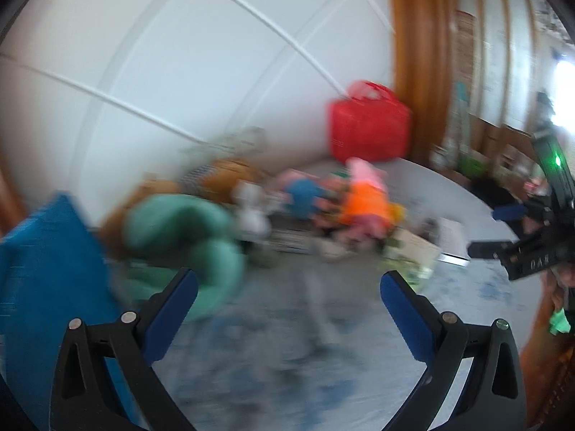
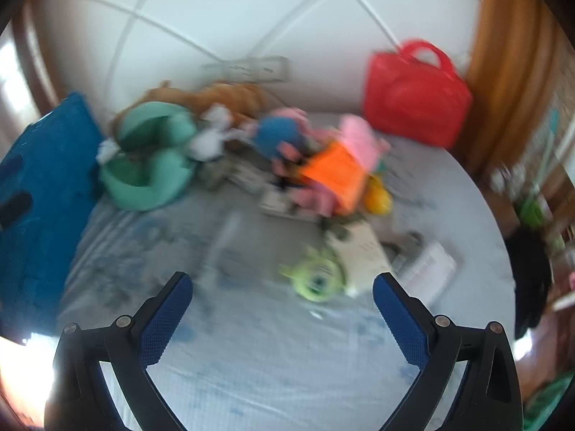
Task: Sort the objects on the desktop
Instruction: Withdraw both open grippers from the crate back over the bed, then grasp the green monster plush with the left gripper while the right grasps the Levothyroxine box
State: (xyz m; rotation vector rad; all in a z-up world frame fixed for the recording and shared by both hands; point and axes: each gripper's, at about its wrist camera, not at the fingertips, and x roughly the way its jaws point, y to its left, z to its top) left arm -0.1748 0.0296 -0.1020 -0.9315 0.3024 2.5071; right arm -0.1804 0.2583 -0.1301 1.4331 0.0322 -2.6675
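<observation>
Nearest the lens in the left wrist view, the left gripper (image 1: 289, 285) has its blue-padded fingers (image 1: 169, 318) spread wide with nothing between them, above a bare stretch of the pale, blue-smudged table (image 1: 287, 359). The right gripper (image 2: 282, 289) is likewise wide apart and holds nothing. Open table surface lies in front of both; the clutter sits further back along the white wall (image 2: 233, 18).

That clutter is a blurred heap: a green neck pillow (image 2: 151, 165) on the left, a blue plush (image 2: 280, 136) and a pink and orange plush (image 2: 341, 165) in the middle, with papers (image 2: 359, 251) in front. A blue cushion (image 2: 39, 186) bounds the left side, a red bag (image 2: 413, 100) stands at the back right against the wall, and the table's curved edge runs down the right.

Only the right wrist view shows a green one-eyed plush (image 2: 316, 278), lying just beyond the right fingers. Only the left wrist view shows the right gripper (image 1: 503, 230) from the side, over the table's right edge.
</observation>
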